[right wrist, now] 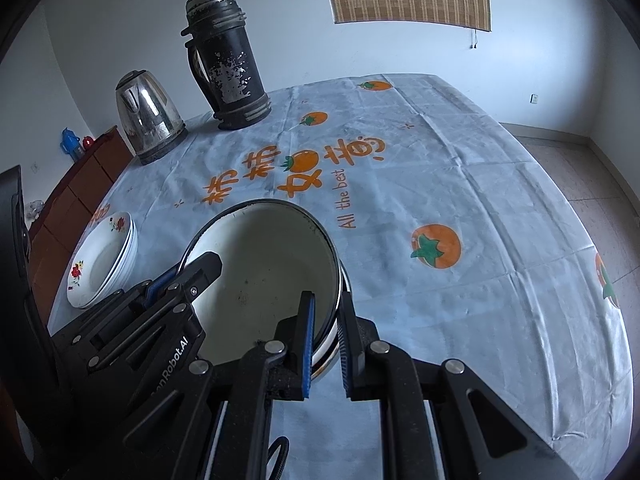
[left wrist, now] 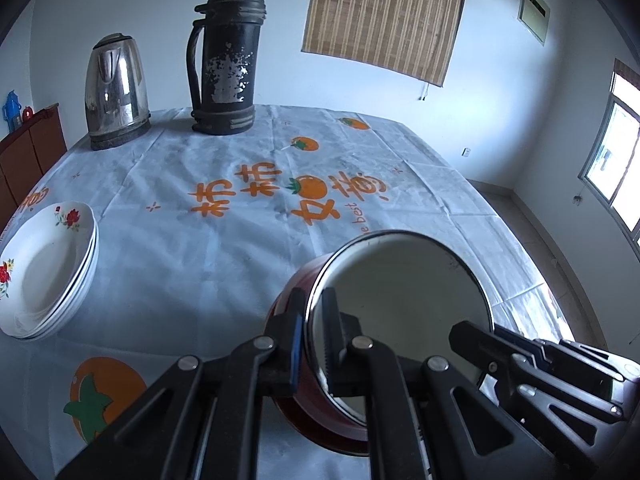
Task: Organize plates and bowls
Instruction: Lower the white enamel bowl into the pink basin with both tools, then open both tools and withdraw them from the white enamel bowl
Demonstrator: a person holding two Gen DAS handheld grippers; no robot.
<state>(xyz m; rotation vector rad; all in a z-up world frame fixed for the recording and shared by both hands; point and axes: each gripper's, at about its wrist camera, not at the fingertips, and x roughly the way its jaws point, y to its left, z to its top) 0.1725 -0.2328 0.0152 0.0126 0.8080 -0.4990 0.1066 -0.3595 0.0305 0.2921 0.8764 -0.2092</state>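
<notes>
Gripping opposite rims of red-walled, white-lined enamel bowl (left wrist: pixel 400 300), left gripper (left wrist: pixel 312 340) and right gripper (right wrist: pixel 326 344) pinch tight for balance; stacked floral white plates (left wrist: pixel 44 272) left of bowl.

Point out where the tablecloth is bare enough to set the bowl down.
Bare cloth runs from the bowl right to the table edge, and between it and the thermos. Crowded: the left edge by the stacked plates, the far-left corner by the kettle.

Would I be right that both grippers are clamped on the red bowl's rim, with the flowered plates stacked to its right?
Not quite: the flowered plates are stacked to the left of the red bowl, as both wrist views show. The left gripper and right gripper do clamp its rim.
</notes>
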